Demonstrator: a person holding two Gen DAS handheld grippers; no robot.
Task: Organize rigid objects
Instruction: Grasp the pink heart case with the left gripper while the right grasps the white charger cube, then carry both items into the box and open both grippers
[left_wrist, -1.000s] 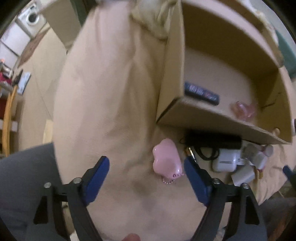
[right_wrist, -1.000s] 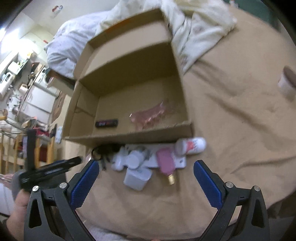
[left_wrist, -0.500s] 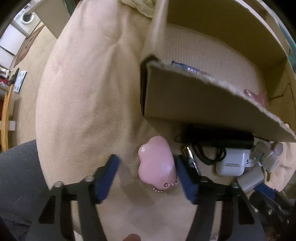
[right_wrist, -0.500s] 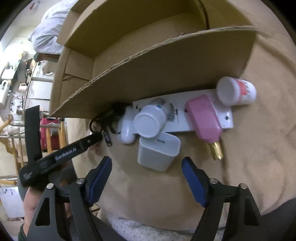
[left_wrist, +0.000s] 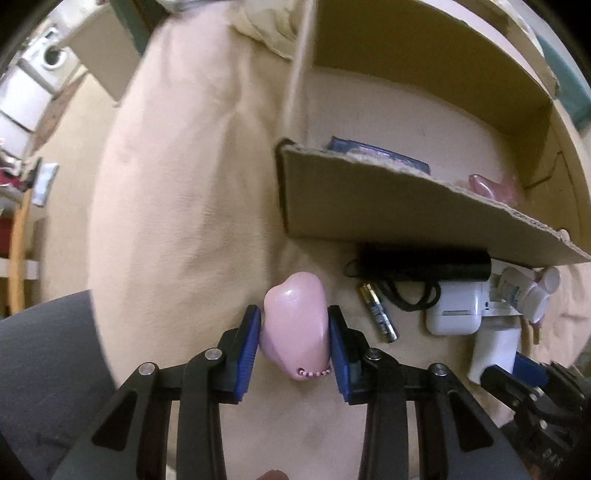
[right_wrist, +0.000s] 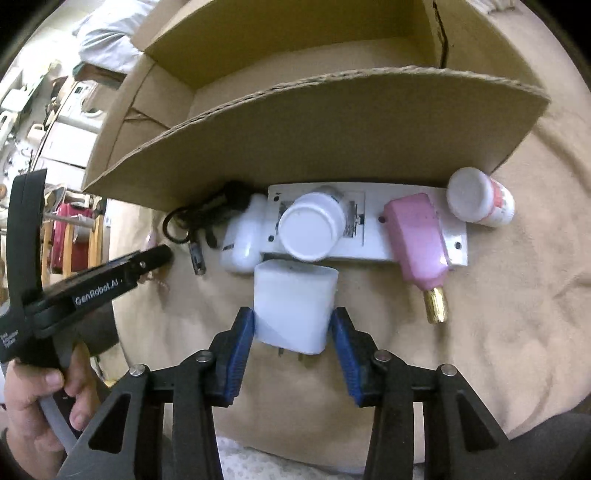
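The blue-padded fingers of the left gripper are closing on a glossy pink cloud-shaped case, with both pads against its sides and a small bead chain hanging at its near end. The case lies on a beige blanket, just in front of the left corner of an open cardboard box. The fingers of the right gripper are closing on a white plug-in charger block; the left pad touches its side, and the right pad is at its edge, though I cannot tell whether that one presses yet.

Writing is scarce. The left gripper, seen from the right wrist view with a hand around its handle, carries the white lettering "GenRobot.AI" — the smaller text on its grip is too fine to read. The battery beside the pink case and the white jar with red print both bear labels that stay illegible.

Along the box's front wall sit a black device with a looped cord, a white earbud-style case, a white round-lidded bottle on a flat white plate, and a pink bottle with a gold cap. Inside the box lie a dark blue bar with blurred print and a translucent pink item.
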